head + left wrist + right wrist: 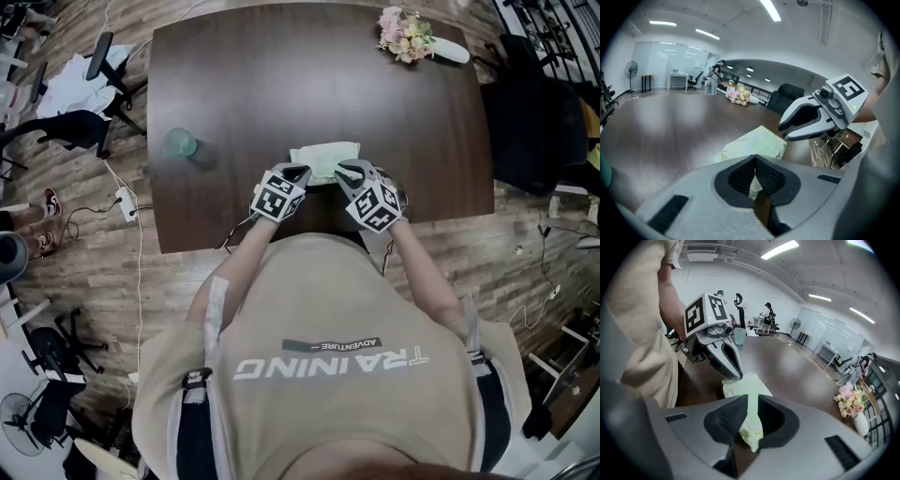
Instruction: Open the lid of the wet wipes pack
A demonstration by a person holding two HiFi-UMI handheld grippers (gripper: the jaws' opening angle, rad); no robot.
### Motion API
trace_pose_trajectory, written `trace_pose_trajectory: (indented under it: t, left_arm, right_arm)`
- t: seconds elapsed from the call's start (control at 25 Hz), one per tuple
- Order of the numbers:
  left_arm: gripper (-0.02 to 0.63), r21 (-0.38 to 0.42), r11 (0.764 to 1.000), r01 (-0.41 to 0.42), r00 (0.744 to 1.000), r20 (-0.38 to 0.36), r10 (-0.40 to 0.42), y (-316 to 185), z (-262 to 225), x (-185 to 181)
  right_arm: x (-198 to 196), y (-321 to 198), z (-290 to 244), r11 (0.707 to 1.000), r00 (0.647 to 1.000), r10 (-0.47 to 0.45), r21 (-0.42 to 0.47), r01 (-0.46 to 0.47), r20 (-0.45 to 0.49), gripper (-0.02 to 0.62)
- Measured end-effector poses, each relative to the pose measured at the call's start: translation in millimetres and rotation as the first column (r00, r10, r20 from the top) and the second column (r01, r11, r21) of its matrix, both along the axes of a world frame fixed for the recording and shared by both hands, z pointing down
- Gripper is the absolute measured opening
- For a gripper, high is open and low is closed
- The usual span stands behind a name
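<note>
Pack (324, 157) lies flat on the table (281, 75), lower centre of the head view, near the table's front edge and just ahead of the person. Left gripper (300, 172) sits at its lower-left corner, right gripper (349, 172) at its lower-right end. Left gripper view: jaws drawn together at the tips, a thin pale strip of pack (757, 143) caught in the slit behind them, so it pinches the pack's edge. Right gripper view: jaws part-way apart with the end of the pack (745, 385) filling the gap, apparently clamped. Lid shows as a paler oval on the pack's top, lying flush; no raised flap in any view. Judgement: pack secured at both ends, lid not yet opened; lifting the flap is all still to do
</note>
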State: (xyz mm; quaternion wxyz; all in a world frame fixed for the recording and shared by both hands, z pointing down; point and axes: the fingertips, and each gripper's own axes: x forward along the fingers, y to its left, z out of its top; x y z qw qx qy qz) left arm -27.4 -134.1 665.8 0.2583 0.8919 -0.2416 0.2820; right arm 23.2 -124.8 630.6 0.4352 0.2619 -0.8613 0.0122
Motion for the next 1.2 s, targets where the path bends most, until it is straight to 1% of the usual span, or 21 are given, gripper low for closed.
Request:
trace_pose_trajectory:
  t: [0.08,0.16,0.24,0.4,0.52,0.6,0.72,0.76,0.92,1.0,1.12,1.2]
  left_arm:
    - [0.009,-0.036,0.999,-0.014,1.000,0.004,0.014,2,10,-4]
    - [0.009,-0.075,0.997,-0.020,1.000,-0.022,0.019,3,14,-5]
    - [0.009,-0.080,0.996,-0.046,0.999,-0.032,0.043,4,15,-3]
    - [0.009,-0.037,0.993,-0.110,0.994,0.002,0.110,4,16,0]
    - [0.009,0.009,0.991,-0.136,0.990,0.028,0.136,4,15,2]
    - [0.009,0.030,0.990,-0.140,0.989,0.043,0.139,4,16,3]
    - [0.009,0.064,0.984,-0.164,0.985,0.067,0.159,6,15,5]
    - [0.009,0.074,0.982,-0.171,0.984,0.072,0.166,6,15,5]
    - [0.009,0.094,0.977,-0.189,0.979,0.094,0.180,6,17,5]
    - [0.009,0.104,0.974,-0.202,0.976,0.104,0.192,7,18,6]
    - [0.009,0.102,0.971,-0.215,0.973,0.102,0.205,7,18,6]
    - [0.009,0.099,0.970,-0.221,0.972,0.102,0.211,6,18,5]
  right_arm:
    - [-7,2,4,1.000,1.000,-0.006,-0.020,0.005,-0.028,0.065]
    - [-12,4,7,0.999,0.998,-0.023,-0.025,0.021,-0.064,0.077]
    - [-12,8,12,0.998,0.992,-0.053,-0.032,0.049,-0.114,0.098]
    - [-11,12,28,0.994,0.972,-0.109,-0.052,0.100,-0.209,0.117]
    - [-9,9,34,0.993,0.956,-0.116,-0.033,0.112,-0.268,0.117]
    - [-7,8,40,0.988,0.930,-0.144,0.000,0.153,-0.339,0.117]
    - [-8,10,46,0.969,0.878,-0.190,0.062,0.241,-0.440,0.117]
    - [-8,11,46,0.966,0.872,-0.188,0.074,0.247,-0.452,0.115]
    - [-8,10,47,0.974,0.889,-0.164,0.069,0.214,-0.426,0.110]
    - [-8,10,46,0.976,0.894,-0.172,0.052,0.212,-0.413,0.106]
    - [-8,10,41,0.982,0.916,-0.174,0.000,0.187,-0.362,0.097]
    - [-10,9,38,0.982,0.919,-0.183,-0.022,0.187,-0.348,0.089]
